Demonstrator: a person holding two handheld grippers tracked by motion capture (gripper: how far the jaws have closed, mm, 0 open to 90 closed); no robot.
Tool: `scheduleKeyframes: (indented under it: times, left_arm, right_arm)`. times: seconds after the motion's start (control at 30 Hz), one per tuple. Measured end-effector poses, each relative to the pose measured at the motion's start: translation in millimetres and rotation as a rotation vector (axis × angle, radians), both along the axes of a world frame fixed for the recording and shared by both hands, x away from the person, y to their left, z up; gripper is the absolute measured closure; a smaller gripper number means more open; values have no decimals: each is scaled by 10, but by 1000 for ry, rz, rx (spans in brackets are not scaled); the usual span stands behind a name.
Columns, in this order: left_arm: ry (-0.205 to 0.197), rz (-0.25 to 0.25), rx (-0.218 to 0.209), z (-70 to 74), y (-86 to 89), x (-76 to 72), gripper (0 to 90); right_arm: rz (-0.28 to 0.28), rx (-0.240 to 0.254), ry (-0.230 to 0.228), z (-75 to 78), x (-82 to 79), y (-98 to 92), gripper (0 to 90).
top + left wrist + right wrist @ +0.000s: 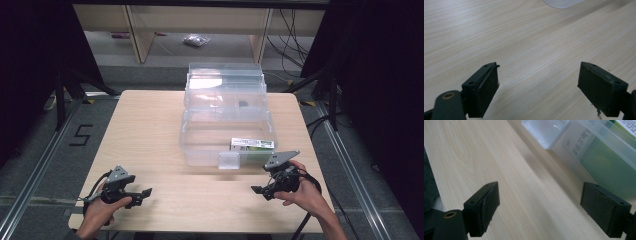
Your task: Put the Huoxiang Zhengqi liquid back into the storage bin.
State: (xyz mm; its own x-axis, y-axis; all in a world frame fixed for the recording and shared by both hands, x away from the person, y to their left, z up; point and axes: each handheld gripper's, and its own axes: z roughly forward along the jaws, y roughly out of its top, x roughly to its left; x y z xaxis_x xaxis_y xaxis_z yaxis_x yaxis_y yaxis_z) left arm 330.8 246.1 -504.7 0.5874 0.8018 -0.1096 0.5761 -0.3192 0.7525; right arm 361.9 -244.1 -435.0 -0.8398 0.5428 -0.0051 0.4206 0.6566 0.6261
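Note:
A clear plastic storage box (200, 145) stands open in the middle of the wooden table (150, 130), its lid (225, 82) tipped back behind it. Inside, at the front right, lies a green and white carton (252, 144), also seen through the box wall (606, 162) in the right gripper view. My left gripper (142, 195) rests near the table's front left, open, with bare wood between its jaws (539, 85). My right gripper (260, 191) is held at the front right, just in front of the box, open and holding nothing (540, 207).
A clear latch tab (229, 161) sticks out from the box's front wall. Black stands (62, 95) flank the table on both sides. A small bag (196, 40) lies on the floor beyond, beside wooden furniture legs (137, 35) and cables (290, 45).

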Motion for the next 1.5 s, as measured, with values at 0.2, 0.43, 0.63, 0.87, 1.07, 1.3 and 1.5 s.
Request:
scheduleKeyframes:
  times: [0.2, 0.43, 0.63, 0.87, 1.07, 1.3, 1.5]
  left_arm:
    - [4, -5, -1, 3, 3, 2, 160]
    - [4, -4, -3, 4, 3, 2, 160]
    - [3, -4, -5, 4, 5, 2, 160]
    - [2, -4, -2, 5, 3, 0, 160]
    - [3, -6, -2, 5, 2, 0, 160]
    - [0, -6, -2, 6, 3, 0, 160]
    - [0, -7, -1, 6, 2, 0, 160]
  right_arm:
    - [-33, 20, 14, -66, -67, -23, 168]
    - [-28, 21, 20, -125, -99, -44, 168]
    - [-30, 19, 12, -178, -125, -40, 167]
    - [-35, 22, 14, -231, -183, -41, 167]
    - [-41, 14, 4, -261, -239, -66, 167]
    - [-61, 24, 12, -293, -301, -107, 168]
    - [-105, 31, -4, -322, -337, -157, 167]
